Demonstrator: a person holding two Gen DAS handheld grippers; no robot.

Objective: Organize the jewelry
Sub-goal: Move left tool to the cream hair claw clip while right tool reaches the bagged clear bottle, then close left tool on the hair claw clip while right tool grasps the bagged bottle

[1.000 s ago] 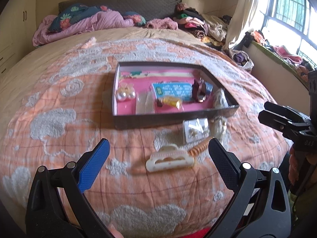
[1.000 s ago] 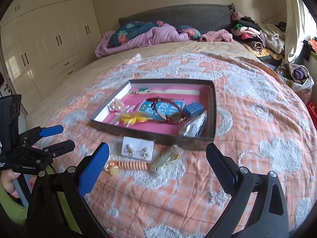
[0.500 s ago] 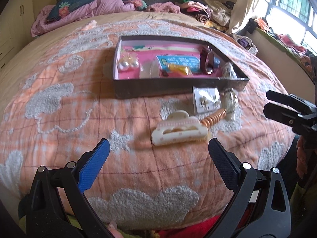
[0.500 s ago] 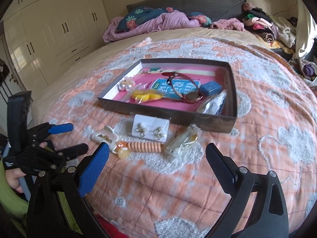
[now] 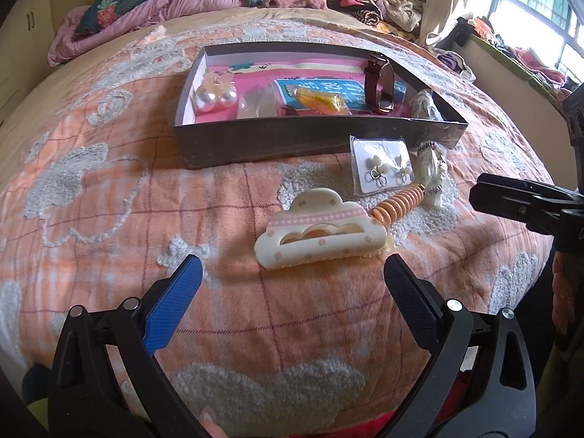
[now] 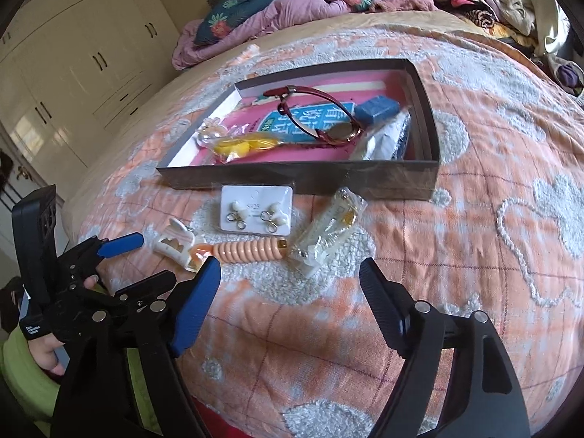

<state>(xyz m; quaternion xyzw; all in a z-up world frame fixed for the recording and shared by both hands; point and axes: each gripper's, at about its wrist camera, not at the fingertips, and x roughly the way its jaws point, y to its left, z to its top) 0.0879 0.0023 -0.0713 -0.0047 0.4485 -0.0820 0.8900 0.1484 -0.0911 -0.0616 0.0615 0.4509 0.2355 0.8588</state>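
A dark shallow box (image 5: 292, 138) with a pink floor lies on the bed and holds pearl earrings (image 5: 214, 99), a watch (image 5: 379, 84) and small packets. In front of it lie a cream cloud-shaped hair claw (image 5: 321, 235), an orange coil hair tie (image 5: 401, 202), an earring card (image 5: 381, 168) and a clear packet (image 5: 432, 171). My left gripper (image 5: 292, 281) is open and empty, just short of the hair claw. My right gripper (image 6: 290, 281) is open and empty, just short of the coil hair tie (image 6: 248, 250) and the clear packet (image 6: 328, 233).
The bed has an orange quilt (image 5: 109, 200) with raised white patterns. Crumpled bedding (image 5: 146, 3) and clothes (image 5: 365, 3) lie at the headboard. White wardrobes (image 6: 73, 54) stand on the left, a window (image 5: 540, 11) on the right. The bed's front edge is right under both grippers.
Both grippers have moved forward and down toward the loose items in front of the box. The hair claw now sits close before the left gripper. Both stay open.
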